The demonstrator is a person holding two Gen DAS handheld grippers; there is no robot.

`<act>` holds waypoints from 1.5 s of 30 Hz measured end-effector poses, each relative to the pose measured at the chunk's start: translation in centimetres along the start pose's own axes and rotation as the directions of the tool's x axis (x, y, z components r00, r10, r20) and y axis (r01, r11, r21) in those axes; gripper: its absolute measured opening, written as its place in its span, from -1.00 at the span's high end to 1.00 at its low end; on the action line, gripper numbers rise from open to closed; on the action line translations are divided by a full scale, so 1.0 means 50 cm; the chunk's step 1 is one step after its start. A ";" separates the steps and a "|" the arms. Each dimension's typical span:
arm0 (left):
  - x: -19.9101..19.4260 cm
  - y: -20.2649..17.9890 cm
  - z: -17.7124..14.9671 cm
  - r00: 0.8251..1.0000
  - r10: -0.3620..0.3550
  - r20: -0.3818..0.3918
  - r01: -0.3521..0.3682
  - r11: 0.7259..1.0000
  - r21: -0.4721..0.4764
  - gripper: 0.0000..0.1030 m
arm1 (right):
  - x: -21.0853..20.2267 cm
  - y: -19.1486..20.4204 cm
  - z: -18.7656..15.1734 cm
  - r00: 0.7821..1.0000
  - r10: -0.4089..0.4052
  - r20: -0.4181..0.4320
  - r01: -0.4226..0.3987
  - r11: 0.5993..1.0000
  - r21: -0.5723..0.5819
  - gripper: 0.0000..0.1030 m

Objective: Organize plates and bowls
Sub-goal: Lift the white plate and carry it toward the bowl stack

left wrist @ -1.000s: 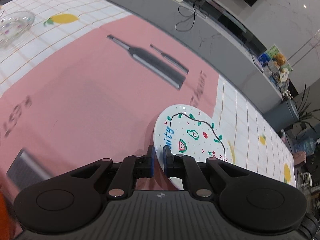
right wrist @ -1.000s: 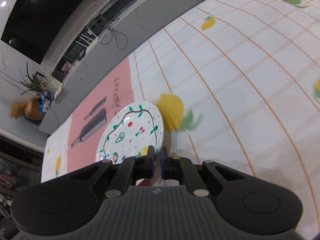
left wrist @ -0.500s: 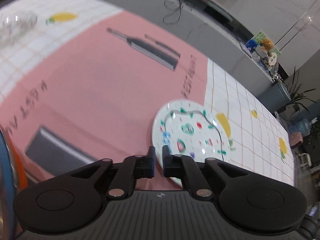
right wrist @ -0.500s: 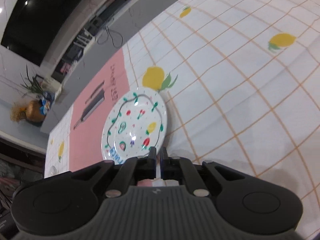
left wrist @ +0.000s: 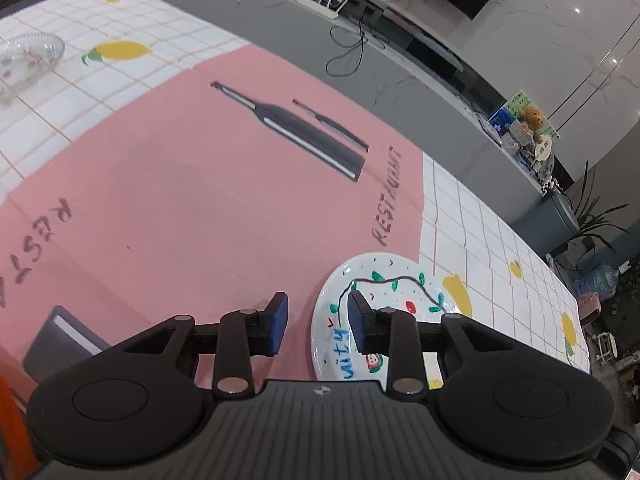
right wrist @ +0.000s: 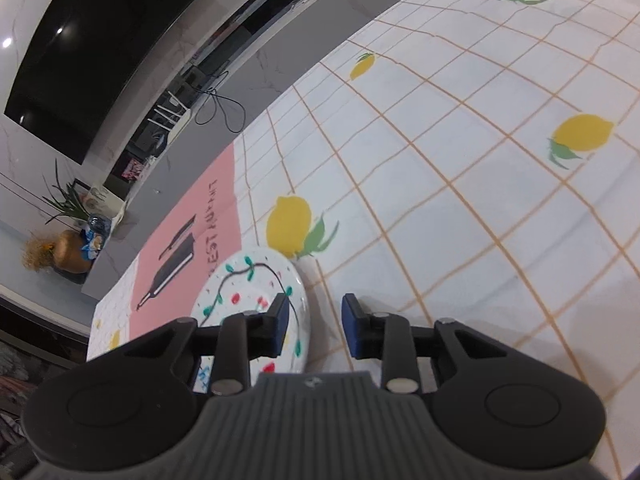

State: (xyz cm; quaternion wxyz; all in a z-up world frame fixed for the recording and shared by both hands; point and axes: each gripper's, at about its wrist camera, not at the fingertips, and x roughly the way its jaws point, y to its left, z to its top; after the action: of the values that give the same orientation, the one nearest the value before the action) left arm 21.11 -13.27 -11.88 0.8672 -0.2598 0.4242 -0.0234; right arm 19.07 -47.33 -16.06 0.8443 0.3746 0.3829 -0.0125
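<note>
White painted plate (left wrist: pixel 394 280) flat on table, straddling pink mat (left wrist: pixel 192 184) edge. Left gripper (left wrist: pixel 318 322), right gripper (right wrist: pixel 314 322) jaws just opening, apart, rim between both, unpinched. Pull straight back, no rim snag. Glass bowl (left wrist: pixel 28 56) next.

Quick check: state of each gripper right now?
Left gripper: open, fingers just opening, astride the painted plate rim, not pressing.
Right gripper: open, just opening, plate rim between fingers, unheld.

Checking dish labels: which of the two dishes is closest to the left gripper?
The painted plate, right at the left gripper; the clear glass dish sits far off.
</note>
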 end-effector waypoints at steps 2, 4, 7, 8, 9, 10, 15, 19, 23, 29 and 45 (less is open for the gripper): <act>0.008 0.004 -0.002 1.000 -0.009 -0.011 0.009 1.000 -0.005 0.30 | 0.008 0.007 0.002 1.000 0.005 -0.004 -0.005 1.000 -0.013 0.45; 0.011 0.000 -0.002 1.000 -0.013 -0.009 0.013 1.000 0.005 0.32 | 0.017 0.013 0.001 1.000 0.012 -0.014 -0.012 1.000 -0.022 0.56; 0.017 0.000 0.000 0.999 -0.026 -0.019 0.027 1.000 0.011 0.50 | 0.027 0.014 -0.002 0.999 0.028 -0.019 -0.028 0.999 -0.016 0.70; 0.019 0.000 0.000 0.999 -0.026 -0.023 0.026 1.000 0.011 0.55 | 0.029 0.013 -0.003 0.999 0.032 -0.015 -0.033 0.999 -0.015 0.70; 0.019 0.001 0.000 1.000 -0.021 -0.021 0.021 1.000 0.012 0.62 | 0.030 0.012 -0.004 0.999 0.037 -0.014 -0.037 0.999 -0.013 0.70; 0.019 -0.001 0.000 1.000 -0.016 -0.020 0.016 1.000 0.015 0.65 | 0.030 0.011 -0.004 0.999 0.041 -0.014 -0.041 0.999 -0.007 0.70; 0.013 -0.005 0.001 1.000 0.010 -0.014 -0.009 1.000 0.018 0.75 | 0.029 0.013 -0.005 1.000 0.020 -0.018 -0.020 1.000 -0.009 0.87; -0.009 -0.015 0.004 1.000 0.007 0.012 -0.007 1.000 0.027 0.77 | 0.020 0.010 -0.004 0.999 0.046 -0.028 -0.046 0.999 0.010 0.91; -0.026 -0.020 0.003 1.000 0.006 0.011 -0.006 1.000 0.021 0.77 | 0.010 0.008 -0.003 0.998 0.048 -0.043 -0.047 0.998 0.031 0.91; -0.060 -0.034 0.000 1.000 -0.014 0.016 0.013 0.999 0.036 0.77 | -0.027 0.008 -0.008 0.997 0.069 -0.032 -0.067 0.997 0.045 0.91; -0.188 -0.044 -0.055 0.996 -0.084 0.013 0.082 0.992 0.091 0.77 | -0.180 0.010 -0.057 0.997 0.070 0.026 -0.071 0.997 0.023 0.91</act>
State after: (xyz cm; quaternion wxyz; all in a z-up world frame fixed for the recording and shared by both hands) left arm 13.42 -13.89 -5.42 0.8799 -0.2377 0.4043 -0.0764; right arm 11.07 -47.54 -11.05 0.8446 0.3976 0.3586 0.0080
